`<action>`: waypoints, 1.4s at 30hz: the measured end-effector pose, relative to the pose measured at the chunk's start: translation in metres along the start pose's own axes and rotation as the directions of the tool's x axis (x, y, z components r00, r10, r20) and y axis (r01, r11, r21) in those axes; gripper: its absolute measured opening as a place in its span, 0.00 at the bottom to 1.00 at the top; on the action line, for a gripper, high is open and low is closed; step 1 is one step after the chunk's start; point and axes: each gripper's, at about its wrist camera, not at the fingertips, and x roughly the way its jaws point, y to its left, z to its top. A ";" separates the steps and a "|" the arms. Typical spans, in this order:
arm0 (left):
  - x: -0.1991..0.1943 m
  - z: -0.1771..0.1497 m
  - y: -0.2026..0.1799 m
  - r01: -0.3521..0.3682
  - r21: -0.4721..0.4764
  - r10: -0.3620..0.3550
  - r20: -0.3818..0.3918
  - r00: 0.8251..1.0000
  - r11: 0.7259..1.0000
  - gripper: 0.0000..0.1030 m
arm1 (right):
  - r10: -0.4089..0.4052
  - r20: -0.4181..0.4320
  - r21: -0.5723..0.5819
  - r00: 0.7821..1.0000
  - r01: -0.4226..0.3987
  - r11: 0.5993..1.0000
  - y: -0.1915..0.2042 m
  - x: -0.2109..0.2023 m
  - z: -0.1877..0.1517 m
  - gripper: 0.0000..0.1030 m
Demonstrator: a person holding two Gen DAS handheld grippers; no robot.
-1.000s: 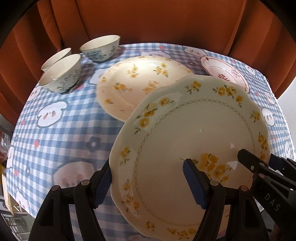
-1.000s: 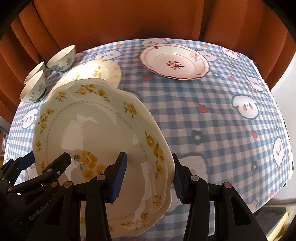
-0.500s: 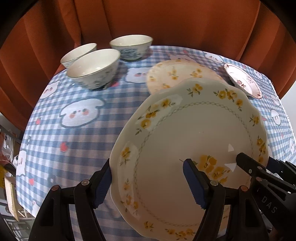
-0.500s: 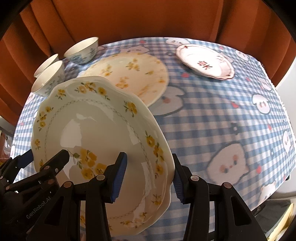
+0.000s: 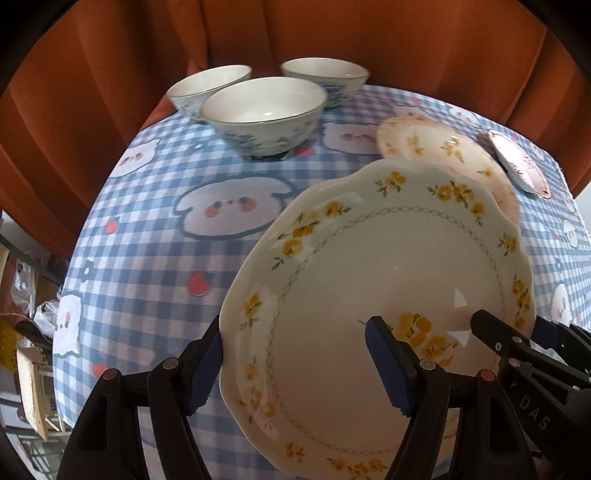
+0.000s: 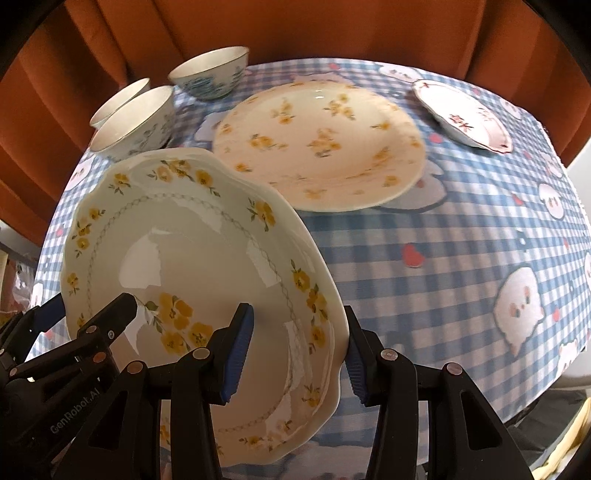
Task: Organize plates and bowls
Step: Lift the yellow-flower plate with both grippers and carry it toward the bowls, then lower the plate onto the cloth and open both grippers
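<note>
Your left claw [image 5: 295, 360] is clamped on the near left rim of the scalloped plate [image 5: 388, 295], one blue pad under the outer edge and the other pressed on the inside face by the yellow flowers. Your right claw [image 6: 297, 349] grips the same plate at its right rim, pads on either side of the wall. Between the two claws the plate hangs tilted above the table, its far edge higher than the end at your pads.

Under and beyond the claws lies a blue-and-white checked tablecloth [image 6: 461, 229] printed with white cartoon animals and small red fruits. Behind the table hangs an orange curtain [image 5: 332, 33]. Past the left edge of the table, in the left view, you can see cluttered shelving or boxes, too blurred to name.

Ahead of your right claw a flat round plate [image 6: 321, 144] with scattered yellow flowers rests on the cloth, just beyond the held plate's far rim. Further right, near the far edge, sits a smaller white plate with a red rim [image 6: 465, 114]. Ahead and left of your left claw stand three white bowls with blue pattern [image 5: 264, 114], close together, upright, with nothing visible inside them.
</note>
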 end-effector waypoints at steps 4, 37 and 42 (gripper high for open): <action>0.008 0.002 0.014 -0.002 -0.002 0.002 -0.012 1.000 1.000 0.73 | 0.000 -0.014 -0.015 1.000 0.000 1.000 0.016 0.007 0.001 0.48; 0.000 0.000 0.027 0.021 0.003 -0.021 0.054 0.998 1.000 0.83 | -0.043 -0.003 -0.067 0.999 0.042 0.997 0.038 0.010 0.010 0.60; -0.016 0.001 0.027 0.039 -0.013 -0.038 0.098 0.994 0.999 0.89 | -0.048 0.039 -0.089 0.998 0.051 0.995 0.034 -0.012 0.010 0.62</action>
